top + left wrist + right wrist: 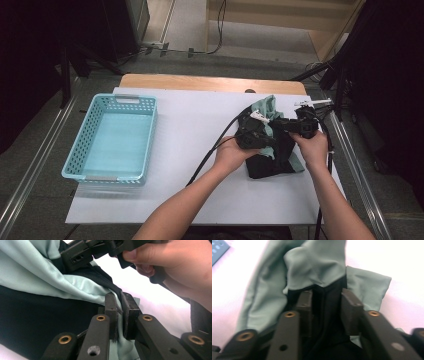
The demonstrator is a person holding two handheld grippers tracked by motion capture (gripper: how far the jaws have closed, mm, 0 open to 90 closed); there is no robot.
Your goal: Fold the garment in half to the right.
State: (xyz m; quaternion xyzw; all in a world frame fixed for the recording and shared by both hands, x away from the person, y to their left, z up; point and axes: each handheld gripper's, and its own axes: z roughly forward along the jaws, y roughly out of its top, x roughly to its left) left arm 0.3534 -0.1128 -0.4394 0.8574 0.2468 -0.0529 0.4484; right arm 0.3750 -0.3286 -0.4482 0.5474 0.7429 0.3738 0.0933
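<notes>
From above, one pale blue plastic basket (112,140) with perforated walls sits at nine o'clock on the white table (190,125). One soft garment (272,150), mint green and black, lies crumpled at three o'clock. The left gripper (119,315) pinches a mint fold, seen close in its own view. The right gripper (327,307) has its jaws parted around black cloth, pads not pressing.

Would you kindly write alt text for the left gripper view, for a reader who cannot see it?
The left gripper has its two black jaws shut on a fold of the mint-green and black garment, which lies on the white table. At the top right, a hand holds the right gripper close above the cloth.
</notes>
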